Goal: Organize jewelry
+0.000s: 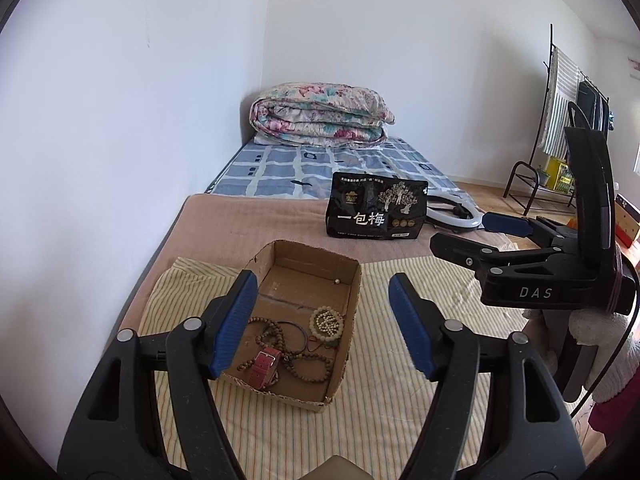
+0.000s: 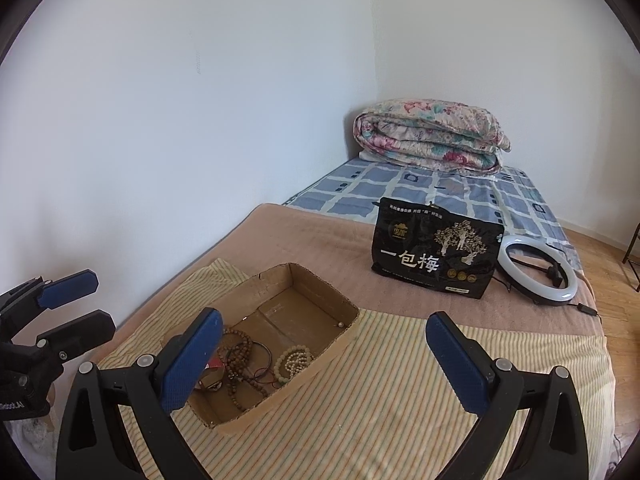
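Observation:
An open cardboard box sits on a striped cloth on the bed. Inside lie a pale bead bracelet, dark wooden bead strings, a thin dark bangle, a red watch strap and one loose bead. My left gripper is open and empty above the box's near end. My right gripper is open and empty, to the right of the box.
A black snack bag stands behind the box. A white ring light lies to its right. A folded floral quilt sits at the bed's far end. A clothes rack stands at right.

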Tool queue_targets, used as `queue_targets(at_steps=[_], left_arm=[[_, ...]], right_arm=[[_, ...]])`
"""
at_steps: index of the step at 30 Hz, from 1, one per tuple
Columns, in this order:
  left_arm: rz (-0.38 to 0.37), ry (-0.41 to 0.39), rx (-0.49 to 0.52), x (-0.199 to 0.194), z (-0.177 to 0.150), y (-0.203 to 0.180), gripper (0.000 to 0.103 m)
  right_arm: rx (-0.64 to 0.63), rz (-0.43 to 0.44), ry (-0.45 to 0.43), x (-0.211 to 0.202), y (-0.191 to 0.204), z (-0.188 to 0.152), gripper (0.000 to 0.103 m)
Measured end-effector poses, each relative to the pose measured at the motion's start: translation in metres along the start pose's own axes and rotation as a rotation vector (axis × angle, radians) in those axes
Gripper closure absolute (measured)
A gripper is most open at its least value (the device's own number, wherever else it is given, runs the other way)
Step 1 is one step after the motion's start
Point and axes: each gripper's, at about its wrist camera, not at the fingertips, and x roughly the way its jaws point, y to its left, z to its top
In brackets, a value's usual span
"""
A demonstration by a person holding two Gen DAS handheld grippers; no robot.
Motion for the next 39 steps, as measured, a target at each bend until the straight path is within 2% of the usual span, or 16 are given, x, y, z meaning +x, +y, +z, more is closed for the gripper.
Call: queue_targets(at_steps=[10, 13, 18, 22, 24, 32, 39], left_arm=[[0.026, -0.032, 0.034, -0.035, -0.001, -0.025, 0.027], [0.029, -0.038, 0.042, -0.044, -0.003, -0.033, 0.021], [0.037, -0.048, 0.043, -0.059, -0.005, -0.042, 0.019], [0.051, -0.063, 0.042, -0.069, -0.008, -0.046, 0.009], [0.057, -0.071, 0.04, -0.075, -0.01, -0.047, 0.008], [0.077, -0.082, 0.029, -0.089, -0.013, -0.046, 0.001], [0.102, -0.073, 0.021, -0.092, -0.018, -0.042, 0.001]], right_arm=[[-0.006, -0.011, -0.036, -0.044, -0.008, -0.012, 0.0], [-0.012, -0.023, -0.044, -0.058, -0.01, -0.017, 0.0], [-0.024, -0.052, -0.053, -0.079, -0.012, -0.027, 0.0], [-0.036, -0.073, -0.054, -0.093, -0.011, -0.034, 0.0], [-0.047, -0.086, -0.057, -0.1, -0.01, -0.038, 0.0], [-0.056, -0.116, -0.062, -0.117, -0.004, -0.049, 0.0], [-0.054, -0.134, -0.062, -0.122, -0.003, -0.054, 0.0]])
